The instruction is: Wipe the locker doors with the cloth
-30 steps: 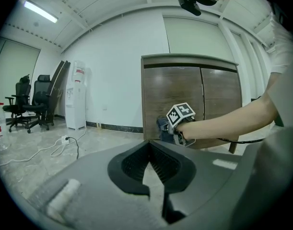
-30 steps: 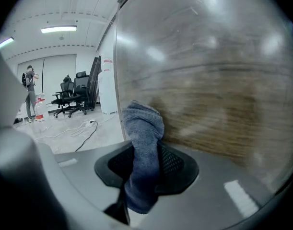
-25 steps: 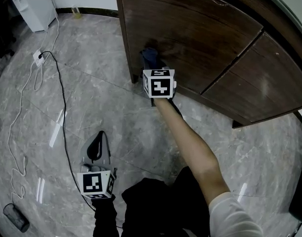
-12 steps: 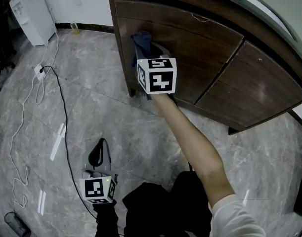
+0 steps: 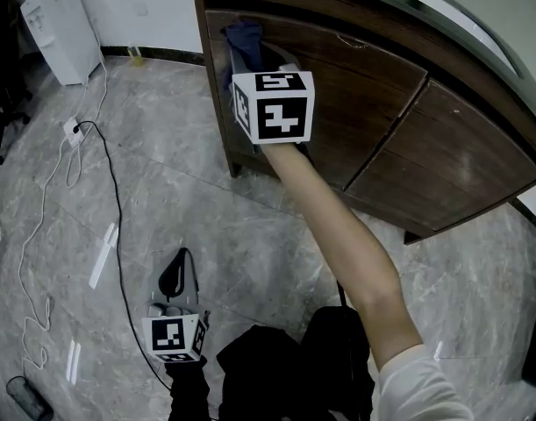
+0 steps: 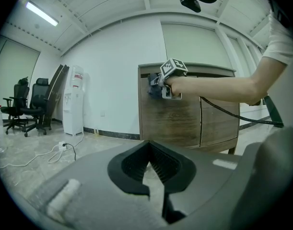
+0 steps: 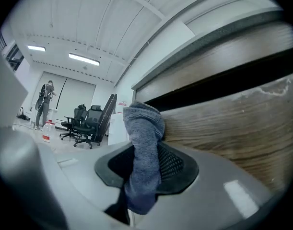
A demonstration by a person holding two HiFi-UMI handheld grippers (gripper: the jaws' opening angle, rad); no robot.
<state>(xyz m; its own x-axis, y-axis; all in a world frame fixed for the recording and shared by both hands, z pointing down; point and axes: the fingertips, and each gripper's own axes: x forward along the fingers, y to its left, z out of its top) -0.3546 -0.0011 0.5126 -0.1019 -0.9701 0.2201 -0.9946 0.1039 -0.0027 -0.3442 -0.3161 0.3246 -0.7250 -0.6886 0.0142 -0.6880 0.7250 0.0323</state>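
My left gripper [image 5: 181, 253], its jaws together and empty, hangs over the glossy grey marble floor [image 5: 162, 147]. My right gripper [image 7: 147, 150] pinches the fuzzy blue-grey cloth [image 5: 244, 40], which is bunched against the upper left corner of the dark wood-grain locker door [image 5: 355, 86].

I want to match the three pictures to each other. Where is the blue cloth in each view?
Head view: cloth top centre, just above the marker cube, on the locker door.
Left gripper view: small dark patch, upper centre, beside the cube.
Right gripper view: centre, clamped between the jaws.
Shared landmark: the brown locker door.
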